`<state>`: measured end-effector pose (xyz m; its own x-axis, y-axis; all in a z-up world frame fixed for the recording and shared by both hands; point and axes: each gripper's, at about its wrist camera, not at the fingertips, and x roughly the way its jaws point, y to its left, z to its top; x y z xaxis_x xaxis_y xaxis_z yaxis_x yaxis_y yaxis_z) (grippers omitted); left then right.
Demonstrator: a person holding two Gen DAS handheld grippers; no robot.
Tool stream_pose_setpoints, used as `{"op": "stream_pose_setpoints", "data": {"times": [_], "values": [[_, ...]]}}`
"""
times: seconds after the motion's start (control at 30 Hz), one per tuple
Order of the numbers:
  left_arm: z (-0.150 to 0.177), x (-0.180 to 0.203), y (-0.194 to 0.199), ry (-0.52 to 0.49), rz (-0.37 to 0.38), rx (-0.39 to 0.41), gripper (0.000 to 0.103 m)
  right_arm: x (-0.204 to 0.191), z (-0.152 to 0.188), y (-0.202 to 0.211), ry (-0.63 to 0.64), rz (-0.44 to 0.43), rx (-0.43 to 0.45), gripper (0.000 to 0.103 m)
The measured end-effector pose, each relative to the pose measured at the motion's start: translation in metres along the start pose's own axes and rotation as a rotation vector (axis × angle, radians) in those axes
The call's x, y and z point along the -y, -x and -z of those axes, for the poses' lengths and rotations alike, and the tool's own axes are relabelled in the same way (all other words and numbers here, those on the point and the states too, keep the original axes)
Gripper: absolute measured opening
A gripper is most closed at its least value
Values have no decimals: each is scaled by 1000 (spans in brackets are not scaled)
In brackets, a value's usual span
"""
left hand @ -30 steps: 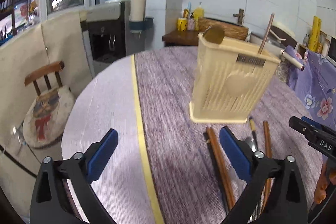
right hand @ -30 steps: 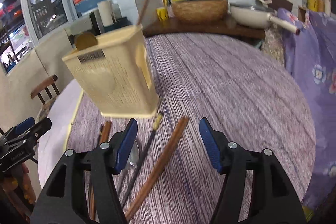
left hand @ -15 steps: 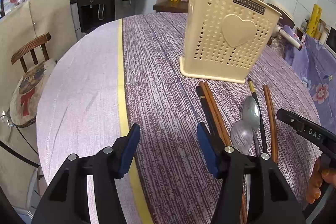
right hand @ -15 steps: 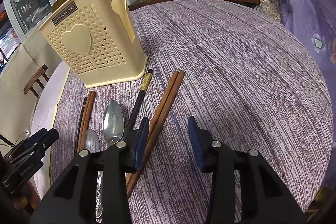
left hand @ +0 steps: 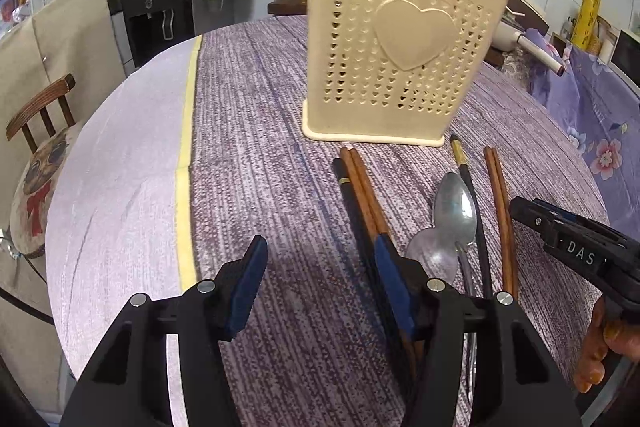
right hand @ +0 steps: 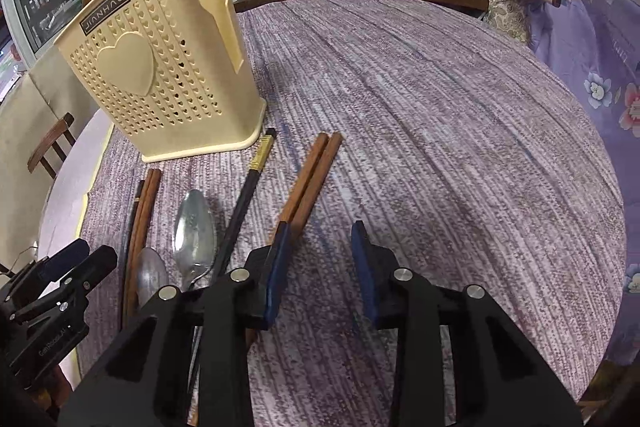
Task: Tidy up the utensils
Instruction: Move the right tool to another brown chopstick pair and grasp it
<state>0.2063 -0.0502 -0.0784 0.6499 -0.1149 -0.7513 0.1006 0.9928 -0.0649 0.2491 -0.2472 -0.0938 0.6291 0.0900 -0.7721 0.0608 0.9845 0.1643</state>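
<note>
Down on the tabletop (right hand: 440,99), just before the cream utensil holder (left hand: 396,67), lie my targets: two brown chopstick pairs, two black chopsticks and two spoons. My left gripper (left hand: 320,287) hangs low, jaws wide and empty, its right pad over the left brown pair (left hand: 362,187) and the black chopstick (left hand: 344,183) touching it. My right gripper (right hand: 320,267) is parted too, holding nothing, its left pad over the right brown pair (right hand: 310,179). Risk, as I judge it: sticks lying this tight mean I pinch one and roll its partner away, or drag the black one along. The big spoon (right hand: 194,227) overlaps the small spoon (right hand: 151,275), so that could get knocked.
</note>
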Motion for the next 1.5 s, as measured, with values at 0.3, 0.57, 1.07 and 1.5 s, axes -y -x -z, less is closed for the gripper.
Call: {"op": "stream_pose_setpoints", "data": {"times": [0.3,0.57,1.07,1.5], "values": [[-2,4,-9,-14,-35,-19,56,13,-3,-1,-65,-54,-9,27],[-8,-13,-8,-13,-108,-44,56,-5,-1,-3,-15,-39,-20,27],[-18,-14,-23,-13,-101,-72,56,0,-13,-12,-40,-39,-41,27],[-30,-20,-31,-9,-113,-94,55,2,-36,-28,-68,3,-62,21]]}}
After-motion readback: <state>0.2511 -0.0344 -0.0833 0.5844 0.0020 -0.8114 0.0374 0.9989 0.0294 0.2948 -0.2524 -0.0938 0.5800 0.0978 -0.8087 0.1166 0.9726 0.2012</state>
